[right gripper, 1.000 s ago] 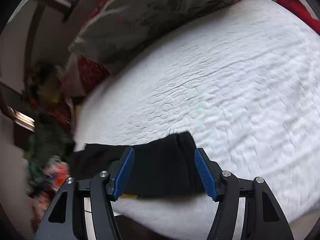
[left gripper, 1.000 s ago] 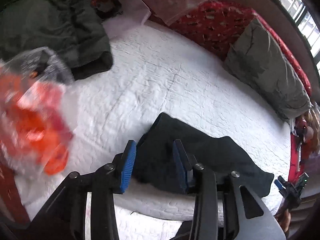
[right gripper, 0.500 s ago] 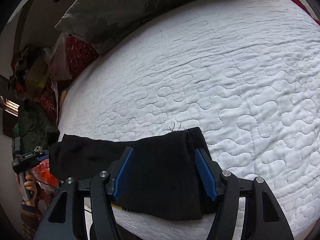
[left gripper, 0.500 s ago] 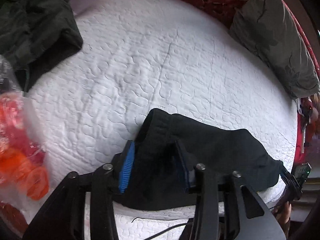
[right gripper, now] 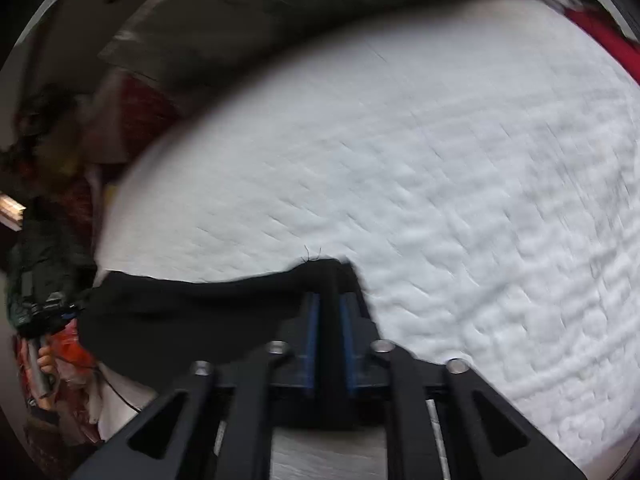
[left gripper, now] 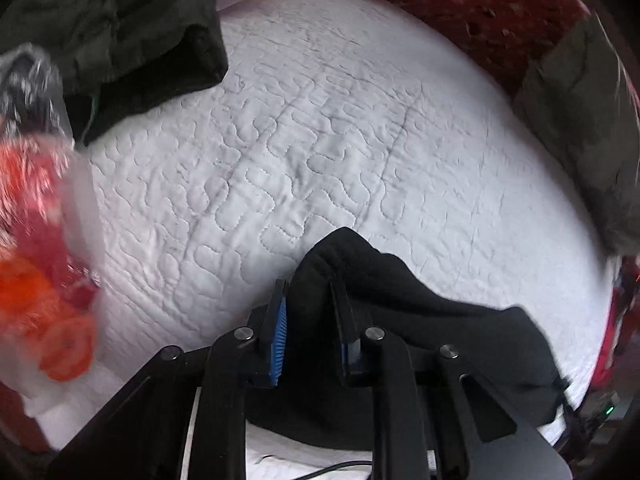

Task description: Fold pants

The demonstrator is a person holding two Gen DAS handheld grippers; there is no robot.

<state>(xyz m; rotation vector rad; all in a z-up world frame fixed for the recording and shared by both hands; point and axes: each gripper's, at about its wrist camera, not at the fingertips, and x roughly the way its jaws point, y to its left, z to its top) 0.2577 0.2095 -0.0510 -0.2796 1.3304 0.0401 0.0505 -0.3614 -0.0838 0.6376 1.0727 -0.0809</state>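
Observation:
Black pants (left gripper: pixel 420 320) lie in a long strip near the front edge of a white quilted bed (left gripper: pixel 320 152). My left gripper (left gripper: pixel 310 300) is shut on one end of the pants, with the cloth bunched up between the blue pads. My right gripper (right gripper: pixel 328 304) is shut on the other end of the pants (right gripper: pixel 192 304), which stretch away to the left and look raised a little off the quilt (right gripper: pixel 440 184). The other gripper and the hand holding it (right gripper: pixel 40 328) show at the far left of the right wrist view.
A dark green garment (left gripper: pixel 112 28) lies at the bed's far left corner. A grey pillow (left gripper: pixel 588 120) rests at the right on a red patterned cover (left gripper: pixel 480 12). A clear bag with orange and red contents (left gripper: pixel 36 260) sits at the left edge.
Both grippers were open over the ends of the pants and have now closed on them. The cloth ends are bunched and slightly lifted. Both views are blurred by motion.

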